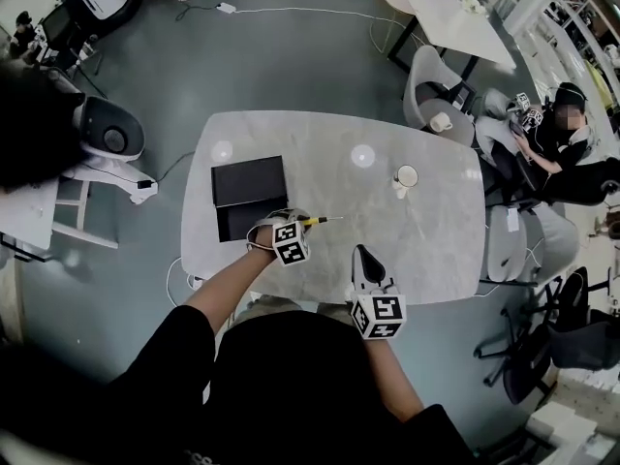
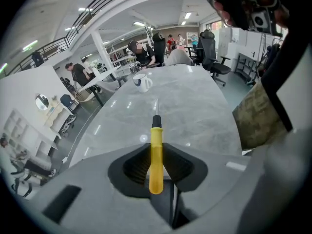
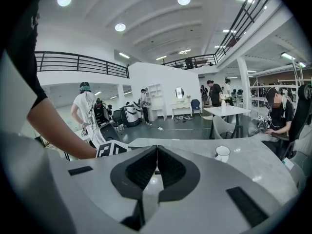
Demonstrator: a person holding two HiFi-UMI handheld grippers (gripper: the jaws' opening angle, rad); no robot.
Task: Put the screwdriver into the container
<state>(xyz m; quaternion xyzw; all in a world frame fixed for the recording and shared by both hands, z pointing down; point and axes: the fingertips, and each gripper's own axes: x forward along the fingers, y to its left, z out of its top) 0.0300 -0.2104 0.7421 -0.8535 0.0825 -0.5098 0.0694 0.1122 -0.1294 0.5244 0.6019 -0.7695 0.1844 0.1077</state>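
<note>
My left gripper [image 1: 293,224] is shut on the screwdriver [image 1: 320,220] just above the grey table, right of the black container [image 1: 248,182]. In the left gripper view the yellow handle [image 2: 156,155] is pinched between the dark pads. Its black collar and thin metal shaft stick out ahead over the tabletop. The screwdriver's tip points toward the table's right side in the head view. My right gripper [image 1: 359,252] hangs near the table's front edge, shut, and the right gripper view shows its pads [image 3: 146,167] meeting with nothing between them.
A white cup [image 1: 407,175] stands on the table [image 1: 426,231] toward the back right, also seen as a cup [image 2: 141,82] ahead of the left gripper. Chairs [image 1: 431,90] and a seated person [image 1: 562,134] are beyond the table's right end. A cable [image 1: 174,279] hangs at the left edge.
</note>
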